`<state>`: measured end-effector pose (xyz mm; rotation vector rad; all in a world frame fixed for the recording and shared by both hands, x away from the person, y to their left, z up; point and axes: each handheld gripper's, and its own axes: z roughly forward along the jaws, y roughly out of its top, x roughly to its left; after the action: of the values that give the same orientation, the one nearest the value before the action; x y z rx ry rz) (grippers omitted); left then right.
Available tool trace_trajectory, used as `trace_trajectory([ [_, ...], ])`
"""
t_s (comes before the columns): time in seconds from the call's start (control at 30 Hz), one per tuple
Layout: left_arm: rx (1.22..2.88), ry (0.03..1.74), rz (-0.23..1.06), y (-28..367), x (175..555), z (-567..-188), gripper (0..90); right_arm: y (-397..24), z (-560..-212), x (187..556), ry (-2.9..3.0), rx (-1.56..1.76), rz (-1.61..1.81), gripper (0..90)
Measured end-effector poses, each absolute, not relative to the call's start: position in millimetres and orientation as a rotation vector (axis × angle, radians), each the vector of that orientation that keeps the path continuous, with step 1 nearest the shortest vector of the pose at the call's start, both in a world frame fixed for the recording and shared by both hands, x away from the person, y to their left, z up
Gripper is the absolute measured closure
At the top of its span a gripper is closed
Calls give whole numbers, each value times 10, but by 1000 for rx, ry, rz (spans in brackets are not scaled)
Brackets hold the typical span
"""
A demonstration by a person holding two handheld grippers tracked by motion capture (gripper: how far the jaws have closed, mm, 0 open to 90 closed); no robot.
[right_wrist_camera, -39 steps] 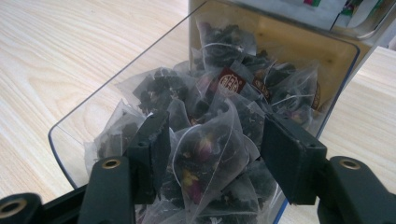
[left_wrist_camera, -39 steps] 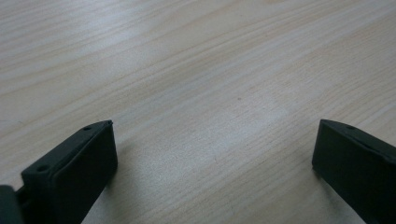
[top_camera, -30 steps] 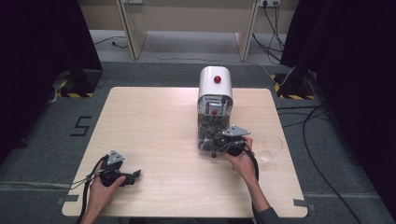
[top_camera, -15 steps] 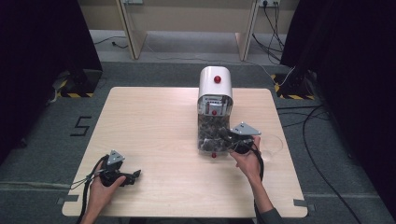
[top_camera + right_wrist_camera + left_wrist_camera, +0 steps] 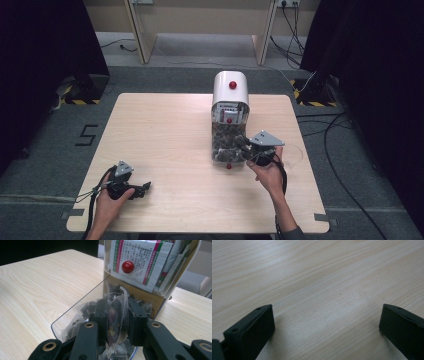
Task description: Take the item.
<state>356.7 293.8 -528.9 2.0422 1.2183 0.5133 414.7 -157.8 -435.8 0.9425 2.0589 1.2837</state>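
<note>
Wooden table point(image 5: 165, 125) spans frame centre. White-topped dispenser point(image 5: 230, 95) stands centre-right, long axis upright. Right gripper point(image 5: 116, 320) clamps clear sachet point(image 5: 115, 322), held upright, at dispenser's open tray. Left gripper point(image 5: 142, 188) lower left, jaws apart over bare wood.

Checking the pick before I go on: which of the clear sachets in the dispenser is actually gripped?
The sachet pinched between the right gripper jaws, raised above the loose ones in the dispenser tray.

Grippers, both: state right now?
Left gripper: open, nothing between its fingers, low over the table.
Right gripper: closed on a clear tea bag packet at the dispenser tray.
</note>
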Motion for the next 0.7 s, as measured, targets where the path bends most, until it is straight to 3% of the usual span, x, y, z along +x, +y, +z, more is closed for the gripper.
trace_trajectory([
  [0.7, 2042, 1218, 513, 2938, 3566, -5289, 0, -1809, -4269, 3825, 2051, 962, 1243, 735],
])
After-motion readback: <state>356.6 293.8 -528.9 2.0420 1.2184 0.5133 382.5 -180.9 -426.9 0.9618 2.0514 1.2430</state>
